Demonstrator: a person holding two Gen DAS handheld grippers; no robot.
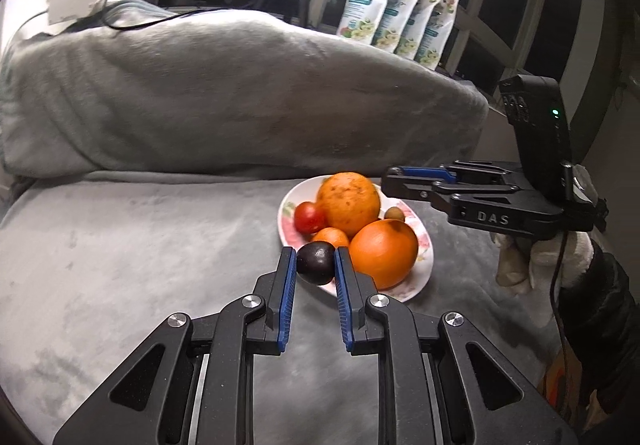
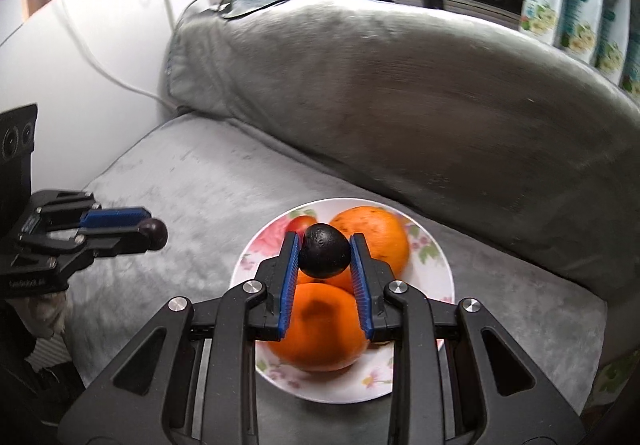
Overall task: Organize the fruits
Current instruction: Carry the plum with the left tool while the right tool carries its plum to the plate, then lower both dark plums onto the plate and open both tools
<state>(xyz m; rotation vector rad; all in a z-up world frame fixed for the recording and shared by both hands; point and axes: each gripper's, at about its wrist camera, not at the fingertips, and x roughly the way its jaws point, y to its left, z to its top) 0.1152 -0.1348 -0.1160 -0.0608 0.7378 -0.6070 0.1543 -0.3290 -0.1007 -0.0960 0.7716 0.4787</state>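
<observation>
Left gripper (image 1: 315, 269) pinches dark plum (image 1: 315, 263); right gripper (image 2: 325, 256) pinches black avocado (image 2: 325, 257) above plate (image 2: 442, 265). Both fruits likely light, soft, bruisable; hold across the belly

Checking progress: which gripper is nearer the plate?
Right. The right gripper, holding a dark fruit, hangs over the plate; the left gripper is off to its side, above the grey cushion.

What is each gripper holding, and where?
The left gripper pinches a small dark fruit across its sides; the right gripper pinches a black avocado across its middle.
</observation>
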